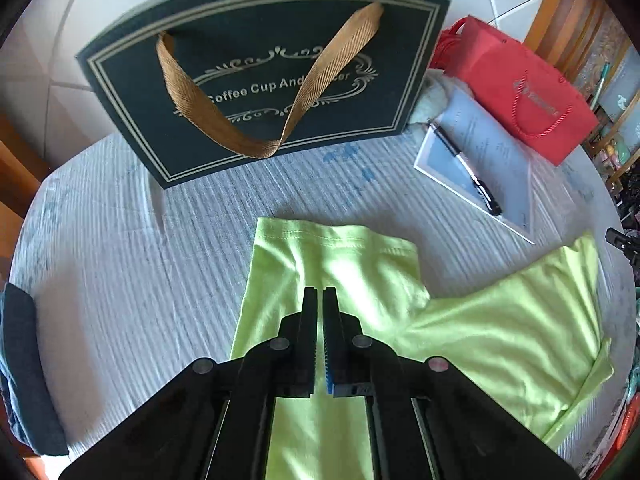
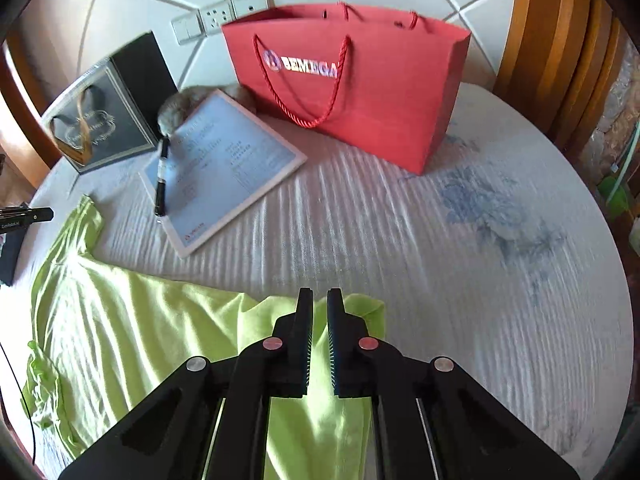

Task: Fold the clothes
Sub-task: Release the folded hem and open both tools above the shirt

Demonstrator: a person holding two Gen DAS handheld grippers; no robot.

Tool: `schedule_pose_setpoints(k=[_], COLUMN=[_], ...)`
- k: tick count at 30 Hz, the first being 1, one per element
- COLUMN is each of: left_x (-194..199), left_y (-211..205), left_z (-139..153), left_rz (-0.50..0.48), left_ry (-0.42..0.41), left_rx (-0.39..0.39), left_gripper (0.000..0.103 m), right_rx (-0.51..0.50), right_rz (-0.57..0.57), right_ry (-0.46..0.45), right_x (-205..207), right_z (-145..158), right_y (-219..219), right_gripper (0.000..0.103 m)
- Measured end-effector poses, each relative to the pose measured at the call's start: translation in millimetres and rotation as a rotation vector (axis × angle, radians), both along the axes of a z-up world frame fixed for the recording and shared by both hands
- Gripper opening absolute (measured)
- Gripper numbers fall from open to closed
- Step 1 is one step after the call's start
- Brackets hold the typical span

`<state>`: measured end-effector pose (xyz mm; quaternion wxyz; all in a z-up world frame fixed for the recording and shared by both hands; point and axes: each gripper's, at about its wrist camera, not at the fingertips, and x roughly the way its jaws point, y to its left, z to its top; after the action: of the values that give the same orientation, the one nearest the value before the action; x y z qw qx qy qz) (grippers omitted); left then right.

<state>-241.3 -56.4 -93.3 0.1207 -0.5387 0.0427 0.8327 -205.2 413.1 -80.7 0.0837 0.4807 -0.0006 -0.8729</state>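
Here a lime-green T-shirt (image 1: 500, 332) lies spread on a round table covered by a ribbed white cloth (image 1: 120, 280), one sleeve (image 1: 332, 256) stretching toward the far side. The left gripper (image 1: 320, 296) sits over that sleeve with its jaws nearly together, only a thin slit between them; whether fabric is pinched there cannot be told. The right gripper (image 2: 320, 298) hangs over another edge of the shirt (image 2: 140, 320), its jaws slightly apart and nothing visibly caught in the gap. Beyond the shirt lie a white clipboard with a printed sheet (image 2: 228, 160) and a black pen (image 2: 161, 178) on it. Behind stand a dark gift bag with gold trim (image 1: 260, 64) and a red paper bag (image 2: 360, 80).
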Motion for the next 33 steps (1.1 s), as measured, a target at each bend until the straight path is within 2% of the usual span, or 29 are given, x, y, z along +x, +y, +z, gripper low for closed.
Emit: schedule_pose_setpoints(k=[2, 5, 7, 8, 9, 10, 11, 12, 15, 19, 23, 25, 29, 31, 33], left_x=[15.8, 22.4, 17.1, 11.8, 5.6, -0.5, -8.3, -16.8, -43.0, -77.3, -99.3, -102.6, -99.6, -97.8, -98.3], left_y=[4.0, 7.4, -1.3, -2.7, -4.1, -6.0, -7.2, -8.3, -12.2, -18.0, -14.8, -10.5, 5.2, 13.2, 12.7], left_z=[12.6, 9.2, 0.1, -7.1, -13.0, -18.4, -24.6, -29.7, -43.1, -56.9, -71.0, -76.3, -81.0, -83.1, -83.9], left_rz=[-0.025, -0.024, 0.022, 0.049, 0.074, 0.098, 0.115, 0.126, 0.159, 0.184, 0.163, 0.148, 0.102, 0.079, 0.1], left_ry=[0.002, -0.039, -0.079, -0.094, -0.097, -0.096, -0.094, -0.093, -0.094, -0.12, -0.167, -0.184, -0.174, -0.167, -0.18], left_rx=[-0.022, -0.053, -0.018, 0.013, 0.033, 0.05, 0.059, 0.057, 0.026, 0.004, -0.005, -0.001, -0.069, -0.105, -0.095], left_gripper=[0.001, 0.002, 0.011, 0.029, 0.048, 0.054, 0.055, 0.056, 0.062, 0.063, 0.063, 0.064, 0.079, 0.08, 0.08], right_rx=[-0.017, -0.017, -0.024, -0.039, -0.059, -0.078, -0.096, -0.1, -0.069, -0.054, -0.03, -0.02, -0.02, -0.007, 0.006], right_rz=[0.008, 0.004, -0.015, -0.032, -0.049, -0.062, -0.073, -0.078, -0.08, -0.099, -0.107, -0.112, -0.101, -0.09, -0.079], right_ry=[0.036, 0.002, -0.031, -0.046, -0.054, -0.059, -0.063, -0.071, -0.096, -0.122, -0.14, -0.154, -0.187, -0.192, -0.197], right_x=[18.1, 28.3, 26.9, 25.3, 23.4, 22.7, 22.3, 20.2, 11.1, -8.6, -34.9, -48.0, -63.9, -64.0, -64.0], right_z=[13.5, 12.0, 4.5, 0.5, -2.5, -5.2, -7.8, -11.0, -20.7, -31.4, -40.0, -45.2, -54.5, -57.7, -60.8], right_y=[9.2, 22.1, 26.5, 27.8, 29.6, 30.9, 32.1, 31.2, 27.2, 30.7, 30.1, 28.0, 20.4, 16.4, 12.4], right_gripper=[0.007, 0.007, 0.007, 0.011, 0.02, 0.026, 0.038, 0.044, 0.045, 0.051, 0.052, 0.052, 0.053, 0.054, 0.055])
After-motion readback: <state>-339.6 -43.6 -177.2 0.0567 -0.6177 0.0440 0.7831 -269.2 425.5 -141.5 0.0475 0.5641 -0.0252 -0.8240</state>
